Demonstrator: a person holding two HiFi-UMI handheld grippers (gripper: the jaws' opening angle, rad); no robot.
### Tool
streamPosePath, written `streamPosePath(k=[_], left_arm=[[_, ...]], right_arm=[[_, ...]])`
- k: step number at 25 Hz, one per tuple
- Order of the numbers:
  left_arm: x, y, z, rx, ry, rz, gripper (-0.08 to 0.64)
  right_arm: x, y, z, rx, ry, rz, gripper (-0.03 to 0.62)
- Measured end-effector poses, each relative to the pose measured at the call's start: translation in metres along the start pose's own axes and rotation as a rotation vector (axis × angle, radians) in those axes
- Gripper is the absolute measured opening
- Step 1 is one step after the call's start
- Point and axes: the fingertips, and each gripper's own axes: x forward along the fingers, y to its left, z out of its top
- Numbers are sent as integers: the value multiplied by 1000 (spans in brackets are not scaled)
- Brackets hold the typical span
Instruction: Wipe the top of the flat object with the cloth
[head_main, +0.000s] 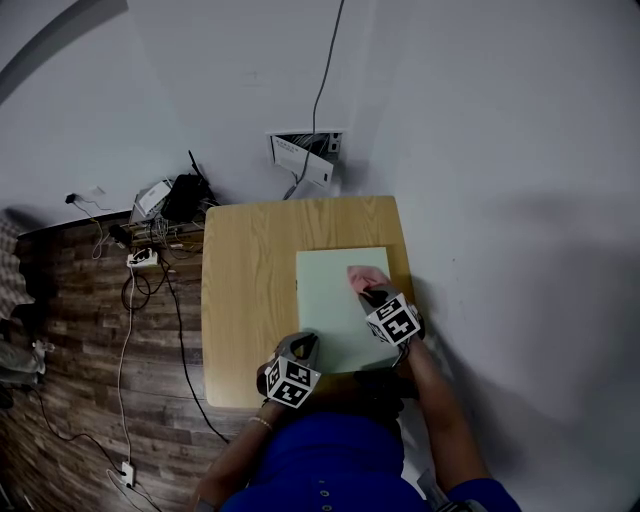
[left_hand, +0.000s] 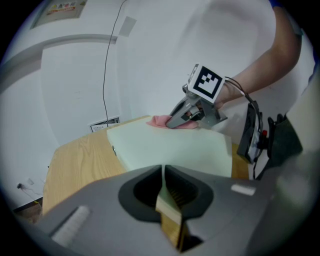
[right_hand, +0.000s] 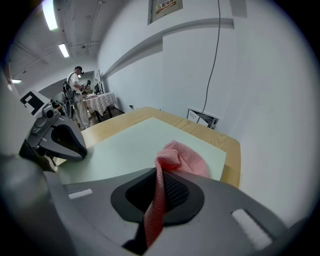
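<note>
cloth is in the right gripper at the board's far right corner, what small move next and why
Probably drag the cloth leftward across the board: the right gripper is shut on it near the far right corner, with most of the top lying left.

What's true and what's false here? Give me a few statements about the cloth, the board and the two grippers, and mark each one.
1. The right gripper is shut on the pink cloth. True.
2. The cloth lies on bare wood. False: it is on the pale green board.
3. The left gripper has its jaws wide apart. False: they are together, at the board's near edge.
4. In the head view, the board lies on the right part of the wooden table. True.
</note>
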Motion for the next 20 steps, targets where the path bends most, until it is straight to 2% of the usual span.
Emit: streamPosePath(k=[6,20], left_arm=[[-1,-1,-1,2,2,-1,21],[-2,0,2,12,-14,-14,21]], right_arm=[[-11,-11,-13,24,7,-32,14],[-9,-16,-15,66,2,-48,14]])
